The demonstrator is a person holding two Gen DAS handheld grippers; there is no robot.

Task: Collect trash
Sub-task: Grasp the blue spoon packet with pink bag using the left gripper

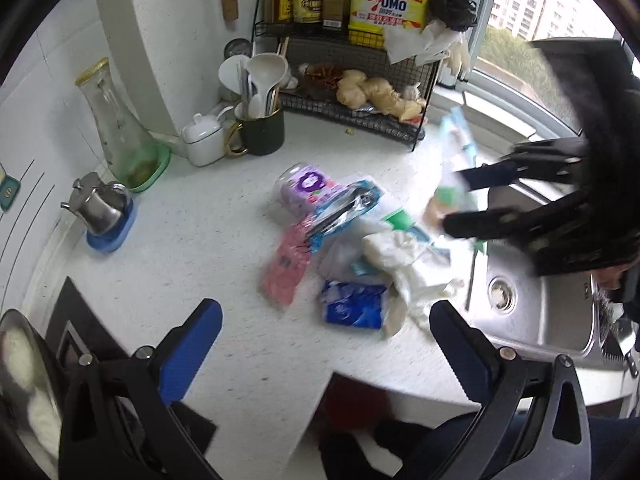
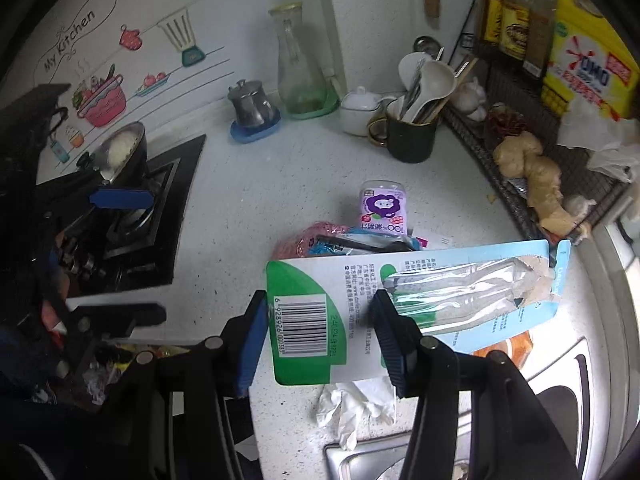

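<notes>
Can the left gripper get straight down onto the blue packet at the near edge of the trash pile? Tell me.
Probably yes. The left gripper is open and empty, with the blue packet just ahead between its fingers on the countertop. Only a crumpled white glove lies against the packet's side; nothing covers it.

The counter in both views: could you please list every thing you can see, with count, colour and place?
blister pack: 1, green, white and blue, held above the counter by the right gripper
juice bottle: 1, purple label, lying mid-counter
wrappers: several, pink and blue, in the pile
tissue: 1 or more, white, crumpled, in the pile by the sink
sink: 1, steel, right of the pile
mug: 1, dark green, holds utensils, by the rack
rack: 1, black wire, back corner
detergent: 1, yellow, atop the rack
carafe: 1, clear glass, by the wall
stove: 1, black, counter's far end
left gripper: blue pads, open, empty
right gripper: blue pads, shut on the pack
</notes>
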